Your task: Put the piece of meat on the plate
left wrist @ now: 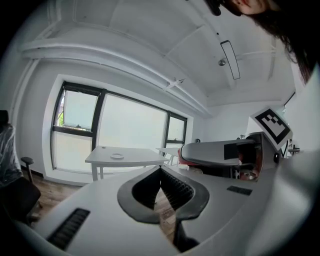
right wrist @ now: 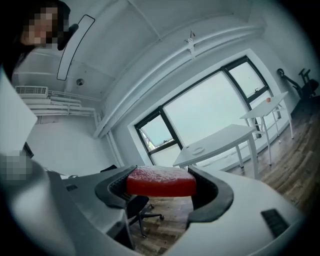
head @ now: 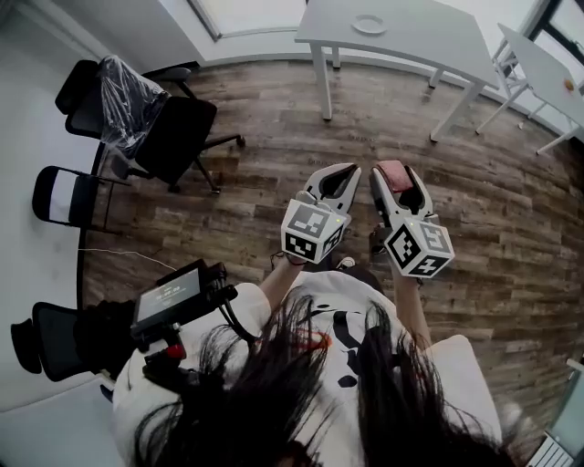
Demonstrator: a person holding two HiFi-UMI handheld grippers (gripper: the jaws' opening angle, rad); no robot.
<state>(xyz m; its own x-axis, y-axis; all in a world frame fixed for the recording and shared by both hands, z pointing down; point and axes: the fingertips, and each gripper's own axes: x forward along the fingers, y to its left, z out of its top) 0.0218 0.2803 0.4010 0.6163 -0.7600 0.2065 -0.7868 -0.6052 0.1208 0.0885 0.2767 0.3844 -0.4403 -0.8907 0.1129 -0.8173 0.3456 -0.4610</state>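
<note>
A flat red piece of meat sits between the jaws of my right gripper, which is shut on it. In the head view the meat shows pink at the tips of the right gripper, held above the wooden floor. Beside it, my left gripper is shut with nothing in it; its tips meet. A small white plate lies on a white table across the room, far ahead of both grippers. The left gripper view shows this plate and the right gripper.
Black office chairs stand at the left, one draped in plastic. A second white table stands at the far right. Wooden floor lies between me and the plate's table. A chair shows under the right jaws.
</note>
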